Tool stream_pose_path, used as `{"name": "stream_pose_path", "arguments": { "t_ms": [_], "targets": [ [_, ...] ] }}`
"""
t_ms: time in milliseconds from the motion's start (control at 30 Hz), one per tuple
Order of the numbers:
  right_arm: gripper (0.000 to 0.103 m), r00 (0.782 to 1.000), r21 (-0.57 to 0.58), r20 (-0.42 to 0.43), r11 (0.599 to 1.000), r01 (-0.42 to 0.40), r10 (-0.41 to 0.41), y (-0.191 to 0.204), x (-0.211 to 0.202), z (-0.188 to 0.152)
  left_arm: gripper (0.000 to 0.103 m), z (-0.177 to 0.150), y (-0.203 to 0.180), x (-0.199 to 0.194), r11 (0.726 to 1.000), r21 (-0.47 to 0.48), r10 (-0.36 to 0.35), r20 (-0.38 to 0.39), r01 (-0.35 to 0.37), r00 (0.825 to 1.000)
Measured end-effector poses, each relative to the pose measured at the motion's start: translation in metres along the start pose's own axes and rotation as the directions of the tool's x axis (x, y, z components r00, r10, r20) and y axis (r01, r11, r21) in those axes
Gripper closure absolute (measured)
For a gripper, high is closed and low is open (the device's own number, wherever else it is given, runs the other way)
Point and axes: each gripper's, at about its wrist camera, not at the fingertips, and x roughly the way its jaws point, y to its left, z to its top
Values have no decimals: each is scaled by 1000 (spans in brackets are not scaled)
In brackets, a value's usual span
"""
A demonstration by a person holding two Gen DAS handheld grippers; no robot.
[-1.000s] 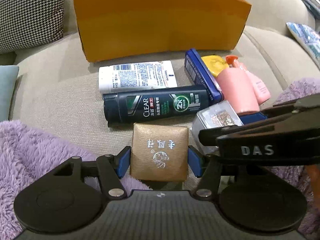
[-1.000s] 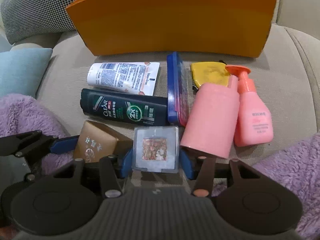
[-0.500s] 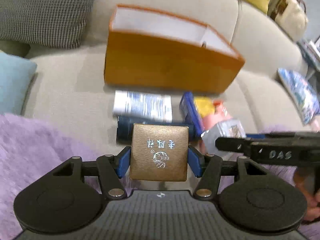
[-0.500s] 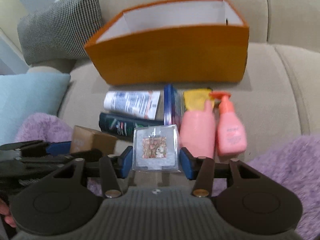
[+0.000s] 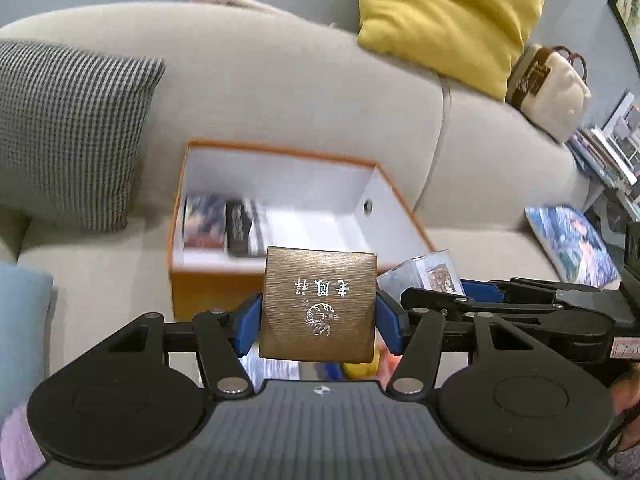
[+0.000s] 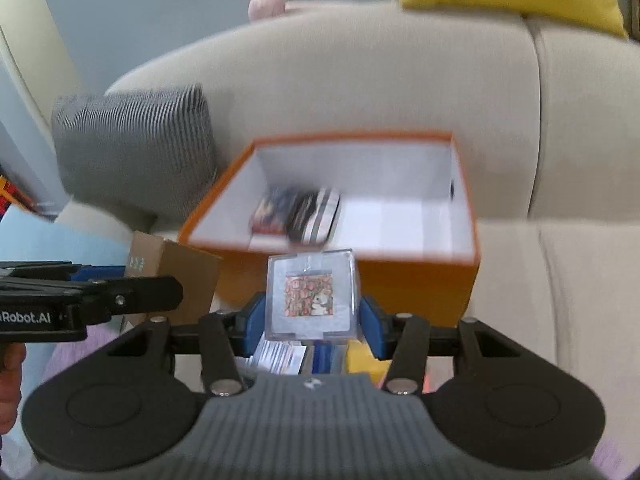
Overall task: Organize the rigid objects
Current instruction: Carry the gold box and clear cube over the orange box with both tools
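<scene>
1. Two grippers are up over the beige fabric sofa (image 5: 304, 92), each one loaded.
2. The left gripper (image 5: 319, 320) is clamped on a square bronze-gold cardboard box with silver characters (image 5: 319, 308), its blue pads (image 5: 246, 326) pressing both sides.
3. The right gripper (image 6: 313, 322) is clamped on a clear plastic square case with a cartoon picture (image 6: 311, 296), held clear of the cushions.
4. At twelve o'clock from both sits the open orange cardboard box with white lining (image 6: 420, 280); a few blurred flat packs (image 6: 298, 216) lie at its left end.
5. In the left view the right gripper shows at three o'clock.
6. A grey houndstooth pillow (image 5: 68, 132) sits at ten o'clock, a yellow cushion (image 5: 448, 16) at one.
</scene>
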Motion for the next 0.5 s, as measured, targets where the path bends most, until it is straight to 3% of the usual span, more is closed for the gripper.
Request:
{"name": "stream_pose_path", "arguments": {
  "t_ms": [167,500],
  "targets": [
    [51,999,-3,23,999,34,-34,-16,18,35,35,36,1,32,999,-26,-33,-22,33,999],
    [51,993,-54,-96,996,70,-75,-35,99,62,35,59,23,119,994,-88,-74,-163,61,984]
  ]
}}
